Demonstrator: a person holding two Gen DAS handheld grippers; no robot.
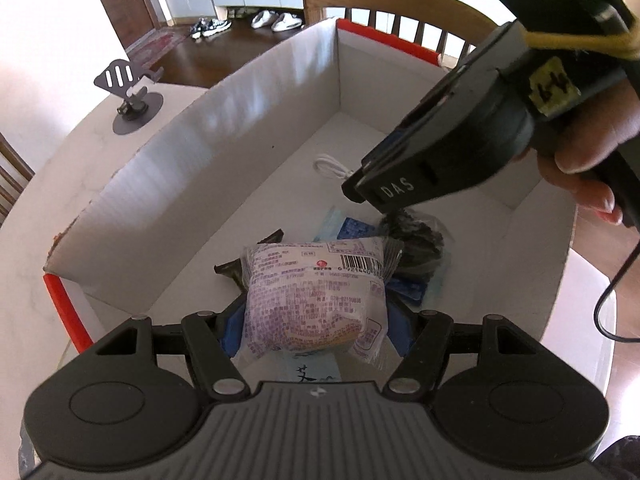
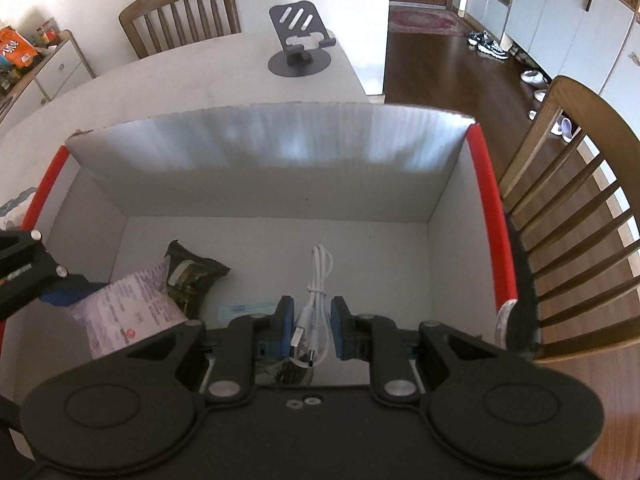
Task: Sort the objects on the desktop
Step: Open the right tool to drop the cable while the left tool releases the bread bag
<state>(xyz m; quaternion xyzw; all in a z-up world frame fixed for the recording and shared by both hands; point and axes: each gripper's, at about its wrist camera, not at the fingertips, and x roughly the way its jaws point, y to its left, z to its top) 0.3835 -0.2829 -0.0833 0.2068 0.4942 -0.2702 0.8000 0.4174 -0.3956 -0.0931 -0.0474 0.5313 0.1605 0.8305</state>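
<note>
Left wrist view, left to right: phone stand (image 1: 130, 98) at upper left on the white table (image 1: 36, 216), outside the sorting. Cardboard box (image 1: 192, 152) with red-edged rim filling the centre, serving as the collecting bin. Left gripper (image 1: 316, 316) at bottom centre, pinching a clear-wrapped snack packet (image 1: 316, 296) printed in purple with a barcode, held over the box, likely for dropping in. Dark wrappers and blue packets already on the box floor beyond. Right gripper (image 1: 354, 192) entering from upper right, tips low inside the box.

Right wrist view, left to right: same packet at lower left, dark snack bag (image 2: 192, 276) beside it. Right gripper's blue pads (image 2: 286, 320) pressed nearly together, nipping a bundled white USB cable (image 2: 316, 300), plug ends toward the camera, loop reaching toward the far wall. Wooden chair (image 2: 568, 208) at right.
</note>
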